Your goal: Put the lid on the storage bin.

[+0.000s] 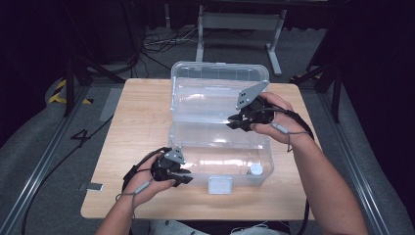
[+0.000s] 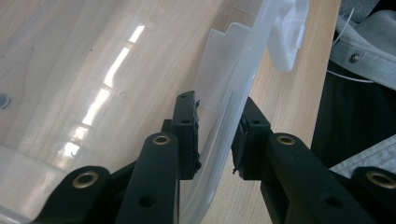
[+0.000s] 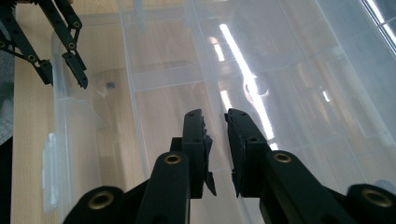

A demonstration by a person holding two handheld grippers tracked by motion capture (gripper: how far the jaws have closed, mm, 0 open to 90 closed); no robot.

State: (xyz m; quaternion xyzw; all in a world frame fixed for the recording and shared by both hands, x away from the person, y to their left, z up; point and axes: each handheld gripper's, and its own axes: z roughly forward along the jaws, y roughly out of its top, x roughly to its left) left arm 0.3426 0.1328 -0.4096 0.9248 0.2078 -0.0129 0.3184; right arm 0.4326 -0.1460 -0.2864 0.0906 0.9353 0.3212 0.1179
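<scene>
Clear box open on table. Left gripper straddling near wall, contact hard to judge. Right gripper over rear rim, jaws parted, holding nothing. Small white piece blurred inside.

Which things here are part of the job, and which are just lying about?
In the job:
- clear plastic box, lid open
- left gripper, jaws either side of the box's front wall
- right gripper, over the box's back edge

Lying about:
- small white round thing in the box's corner
- metal table frame behind
- cables on the floor
</scene>
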